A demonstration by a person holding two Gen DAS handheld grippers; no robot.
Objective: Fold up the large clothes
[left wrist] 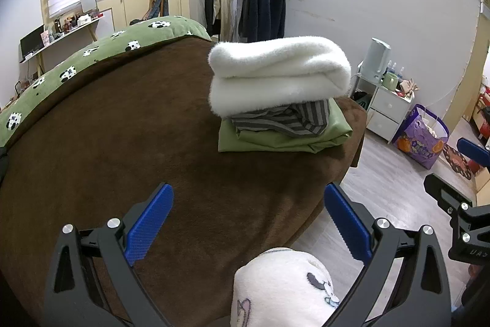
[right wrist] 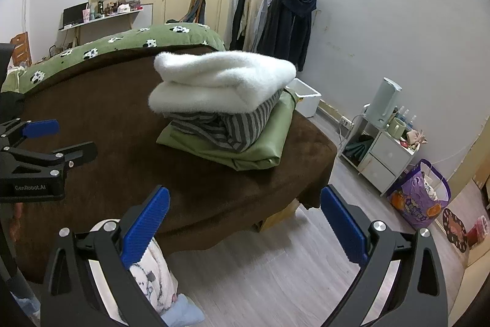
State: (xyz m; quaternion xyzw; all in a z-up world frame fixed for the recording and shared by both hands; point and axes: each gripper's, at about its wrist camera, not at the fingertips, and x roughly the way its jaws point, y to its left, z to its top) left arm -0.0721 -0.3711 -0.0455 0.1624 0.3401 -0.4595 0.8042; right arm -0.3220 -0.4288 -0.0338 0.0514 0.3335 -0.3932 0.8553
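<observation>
A stack of folded clothes lies on the brown bed cover [left wrist: 122,124] near its right corner: a fluffy white garment [left wrist: 278,69] on top, a grey striped one [left wrist: 284,118] under it, a green one [left wrist: 275,140] at the bottom. The stack also shows in the right wrist view, with the white garment [right wrist: 220,78] on top. My left gripper [left wrist: 248,219] is open and empty above the bed's front edge, well short of the stack. My right gripper [right wrist: 245,222] is open and empty over the floor by the bed corner. The left gripper [right wrist: 55,140] shows at the left edge there.
A green panda-print blanket [left wrist: 92,51] lies along the bed's far side. A clothes rack [left wrist: 248,2] stands at the back wall. A white nightstand [left wrist: 386,109] and a purple bag [left wrist: 422,140] stand on the wooden floor to the right. A person's printed white trouser leg [left wrist: 284,290] is below.
</observation>
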